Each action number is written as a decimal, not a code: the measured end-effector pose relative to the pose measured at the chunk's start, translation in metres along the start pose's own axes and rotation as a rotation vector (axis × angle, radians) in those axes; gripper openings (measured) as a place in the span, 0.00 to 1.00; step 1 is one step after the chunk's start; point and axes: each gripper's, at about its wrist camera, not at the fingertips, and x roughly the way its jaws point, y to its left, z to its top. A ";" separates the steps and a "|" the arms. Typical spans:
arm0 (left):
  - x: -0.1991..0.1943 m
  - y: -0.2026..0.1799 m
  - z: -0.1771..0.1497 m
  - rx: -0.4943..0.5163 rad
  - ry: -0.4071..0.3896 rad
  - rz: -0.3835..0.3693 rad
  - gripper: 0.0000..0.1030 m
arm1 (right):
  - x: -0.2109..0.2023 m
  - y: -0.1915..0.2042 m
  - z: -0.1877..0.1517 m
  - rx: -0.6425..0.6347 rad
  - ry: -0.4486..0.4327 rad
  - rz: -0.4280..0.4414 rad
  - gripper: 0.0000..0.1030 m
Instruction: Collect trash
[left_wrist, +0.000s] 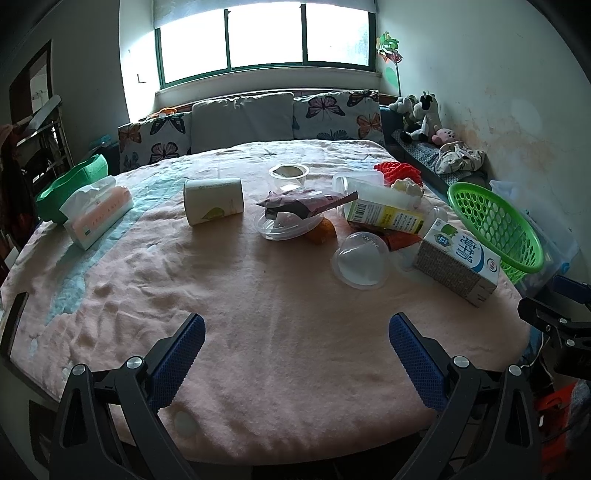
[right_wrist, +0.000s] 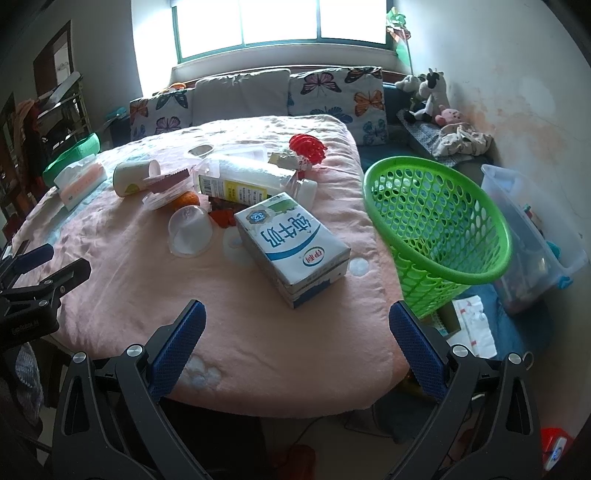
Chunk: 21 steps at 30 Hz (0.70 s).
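Note:
Trash lies on a table under a pink cloth (left_wrist: 229, 295): a milk carton (right_wrist: 291, 247) (left_wrist: 458, 264), a clear dome lid (left_wrist: 360, 264) (right_wrist: 190, 230), a plastic bottle (left_wrist: 384, 208) (right_wrist: 251, 181), a purple wrapper (left_wrist: 306, 203) on a clear bowl (left_wrist: 288, 227), a paper cup (left_wrist: 214, 201) on its side, and a small clear cup (left_wrist: 288, 174). A green mesh basket (right_wrist: 439, 229) (left_wrist: 495, 225) stands off the table's right edge. My left gripper (left_wrist: 295, 325) is open over bare cloth near the front. My right gripper (right_wrist: 297, 314) is open just short of the carton.
A tissue pack (left_wrist: 98, 212) and a green bowl (left_wrist: 70, 184) sit at the table's left. A red mesh item (right_wrist: 308, 147) lies behind the bottle. A sofa with butterfly cushions (left_wrist: 332, 114) runs behind the table. A clear storage bin (right_wrist: 532, 236) stands right of the basket.

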 end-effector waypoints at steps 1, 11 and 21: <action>0.000 0.000 0.000 0.000 0.000 0.001 0.94 | 0.000 0.000 0.000 -0.001 0.001 0.000 0.96; 0.005 0.001 0.002 0.002 0.008 0.002 0.94 | 0.005 0.001 0.002 0.001 0.008 0.007 0.95; 0.007 0.000 0.004 0.000 0.008 0.007 0.94 | 0.008 0.000 0.007 -0.008 0.009 0.017 0.95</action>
